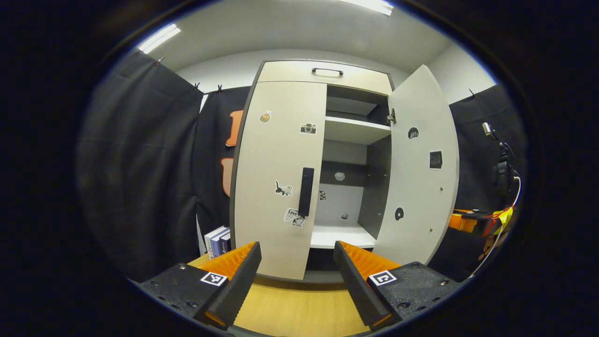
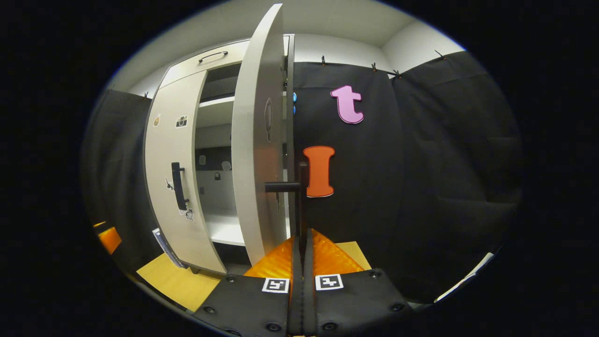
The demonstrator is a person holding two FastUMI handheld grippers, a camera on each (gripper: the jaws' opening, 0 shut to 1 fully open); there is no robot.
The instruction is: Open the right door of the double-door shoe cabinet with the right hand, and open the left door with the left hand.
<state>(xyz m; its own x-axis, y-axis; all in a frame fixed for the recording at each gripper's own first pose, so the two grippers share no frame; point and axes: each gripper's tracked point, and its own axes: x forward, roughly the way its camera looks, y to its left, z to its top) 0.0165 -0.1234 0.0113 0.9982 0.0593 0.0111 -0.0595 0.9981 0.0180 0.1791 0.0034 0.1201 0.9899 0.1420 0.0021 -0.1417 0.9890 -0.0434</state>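
Note:
The shoe cabinet stands straight ahead in the left gripper view. Its left door is closed, with a black vertical handle at its inner edge. My left gripper is open, short of that door and below the handle, touching nothing. The right door is swung wide open, showing white shelves. In the right gripper view that door appears edge-on, and my right gripper is shut on its black handle. The left door and its handle sit further left.
A drawer with a black pull tops the cabinet. Books lean by its lower left corner on the wooden floor. Black cloth walls close in on both sides. The right gripper shows past the open door's edge.

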